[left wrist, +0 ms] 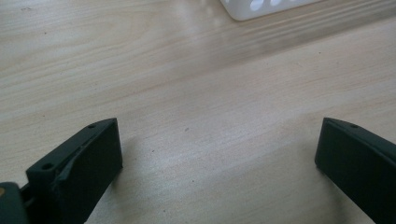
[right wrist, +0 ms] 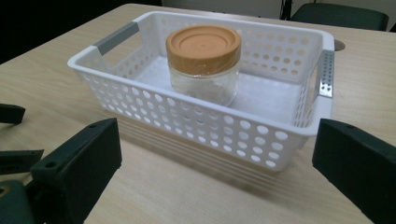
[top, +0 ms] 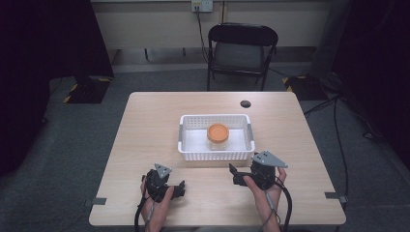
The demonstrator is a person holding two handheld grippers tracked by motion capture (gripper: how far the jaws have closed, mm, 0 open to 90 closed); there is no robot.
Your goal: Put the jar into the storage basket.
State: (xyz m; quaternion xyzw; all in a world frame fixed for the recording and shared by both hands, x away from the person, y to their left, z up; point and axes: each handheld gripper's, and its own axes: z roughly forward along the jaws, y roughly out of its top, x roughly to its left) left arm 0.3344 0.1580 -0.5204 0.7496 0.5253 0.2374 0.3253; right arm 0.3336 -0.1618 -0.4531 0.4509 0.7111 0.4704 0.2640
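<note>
A white perforated basket [top: 215,155] with grey handles stands at the middle of the wooden table. Inside it, a clear glass jar [top: 217,136] with an orange lid stands upright. In the right gripper view the jar [right wrist: 203,65] sits behind the basket's front wall [right wrist: 187,126]. My right gripper [top: 234,175] is open just in front of the basket's near right corner, with nothing between its jaws [right wrist: 219,163]. My left gripper [top: 180,188] rests open over bare table near the front edge, jaws wide apart [left wrist: 219,154]. A corner of the basket [left wrist: 261,7] shows at the top of its view.
A small black round disc [top: 245,103] lies on the table behind the basket. A black folding chair [top: 241,48] stands beyond the far edge. Metal clamps [top: 99,200] sit at the table's front corners. Bare wood lies left and right of the basket.
</note>
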